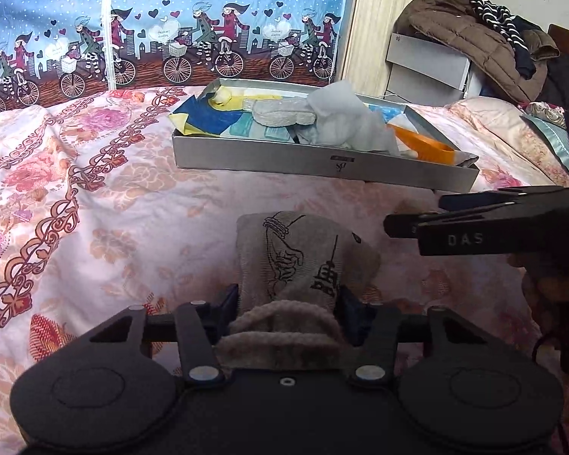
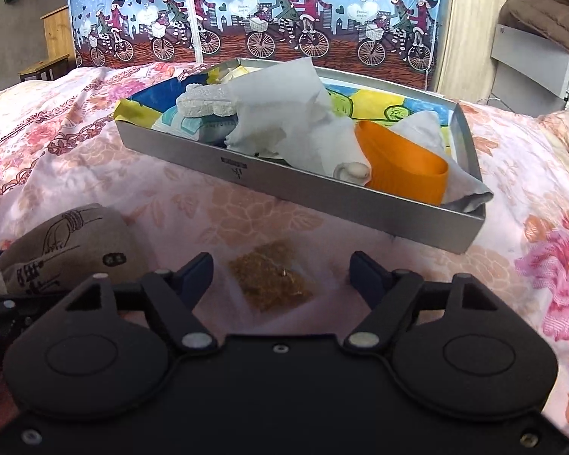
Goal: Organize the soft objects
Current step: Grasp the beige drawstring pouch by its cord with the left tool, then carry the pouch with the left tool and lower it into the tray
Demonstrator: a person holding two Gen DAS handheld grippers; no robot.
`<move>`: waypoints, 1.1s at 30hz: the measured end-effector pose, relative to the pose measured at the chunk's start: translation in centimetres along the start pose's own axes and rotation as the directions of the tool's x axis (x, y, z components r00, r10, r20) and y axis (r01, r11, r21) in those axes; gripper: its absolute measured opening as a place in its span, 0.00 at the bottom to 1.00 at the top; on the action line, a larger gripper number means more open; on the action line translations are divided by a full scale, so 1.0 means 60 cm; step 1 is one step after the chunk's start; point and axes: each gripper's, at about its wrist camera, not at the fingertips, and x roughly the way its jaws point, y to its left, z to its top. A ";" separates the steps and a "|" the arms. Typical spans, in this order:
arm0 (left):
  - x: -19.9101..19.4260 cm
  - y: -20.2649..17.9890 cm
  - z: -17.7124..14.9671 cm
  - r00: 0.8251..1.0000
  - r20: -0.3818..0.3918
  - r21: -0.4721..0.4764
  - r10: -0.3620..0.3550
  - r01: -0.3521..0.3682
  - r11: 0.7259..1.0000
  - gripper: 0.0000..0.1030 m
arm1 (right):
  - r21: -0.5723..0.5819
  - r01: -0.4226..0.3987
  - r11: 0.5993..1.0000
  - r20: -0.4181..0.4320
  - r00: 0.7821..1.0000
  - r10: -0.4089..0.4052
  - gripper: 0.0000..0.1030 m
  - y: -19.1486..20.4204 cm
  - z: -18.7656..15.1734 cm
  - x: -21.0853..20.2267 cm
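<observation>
A grey sock with a black line drawing (image 1: 303, 254) lies on the floral bedspread, its fuzzy cuff toward the camera. My left gripper (image 1: 288, 301) is shut on it, a blue pad pressing each side near the cuff. The sock (image 2: 64, 242) also shows at the left of the right wrist view. My right gripper (image 2: 282, 273) stands open around a small clear packet of brown flakes (image 2: 271, 280) lying on the bedspread, its pads apart from the packet. In the left wrist view the right gripper (image 1: 413, 214) reaches in from the right beside the sock.
A shallow silver box (image 2: 322, 199) sits farther back on the bed, holding white tissue (image 2: 284, 113), an orange cup (image 2: 406, 170), a white textured pad and coloured cloth. A brown jacket (image 1: 474, 38) hangs at the right. A cyclist-print curtain (image 1: 170, 38) backs the bed.
</observation>
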 end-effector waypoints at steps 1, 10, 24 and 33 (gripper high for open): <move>0.000 0.000 0.000 1.000 -0.001 -0.003 -0.004 0.004 1.000 0.50 | -0.001 -0.005 1.000 -0.004 1.000 0.005 0.58 -0.002 0.003 0.006; -0.004 -0.001 -0.002 0.999 -0.005 -0.013 -0.032 0.032 0.999 0.36 | 0.007 -0.059 0.998 -0.044 0.997 0.060 0.23 -0.002 0.004 0.025; -0.030 -0.017 -0.014 0.999 -0.012 -0.015 -0.039 0.039 0.999 0.23 | -0.063 -0.066 0.996 -0.072 0.996 0.062 0.04 0.036 -0.032 -0.053; -0.060 -0.026 -0.005 0.998 0.063 -0.041 -0.004 0.007 0.999 0.22 | -0.050 -0.095 0.994 -0.055 0.994 0.092 0.04 0.031 -0.020 -0.084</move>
